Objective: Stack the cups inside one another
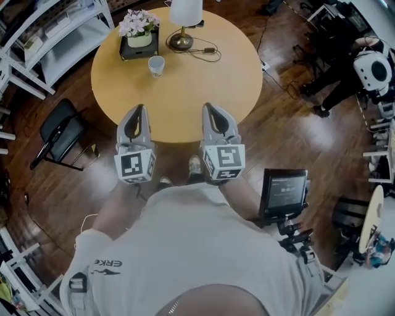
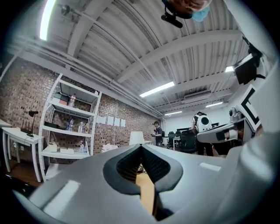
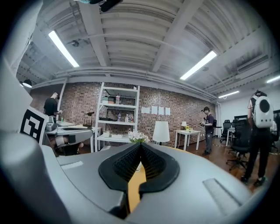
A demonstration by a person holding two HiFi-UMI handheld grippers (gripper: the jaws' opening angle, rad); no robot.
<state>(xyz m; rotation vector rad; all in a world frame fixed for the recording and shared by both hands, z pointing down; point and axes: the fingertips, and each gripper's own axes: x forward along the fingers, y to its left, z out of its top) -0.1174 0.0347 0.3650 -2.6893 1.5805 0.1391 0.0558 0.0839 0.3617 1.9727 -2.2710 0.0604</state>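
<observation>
head view: a round yellow table (image 1: 203, 86) stands in front of the person. one white cup (image 1: 157, 65) sits on it, on the far left part, just beside a box of pink flowers (image 1: 139, 32). a lamp (image 1: 184, 17) stands at the far edge. the left gripper (image 1: 141, 108) and the right gripper (image 1: 208, 106) are side by side over the near edge of the table, both well apart from the cup. a black chair (image 1: 62, 133) is on the floor to the left.

left gripper view: the left gripper (image 2: 141, 147) has its jaws pressed together with nothing in them. a strip of table (image 2: 147, 194) shows under them. a white shelf (image 2: 65, 131) stands by the brick wall.

right gripper view: the right gripper (image 3: 140, 146) is closed too and holds nothing. the flowers (image 3: 137, 136) and the lamp (image 3: 161, 131) show just past the tips.
</observation>
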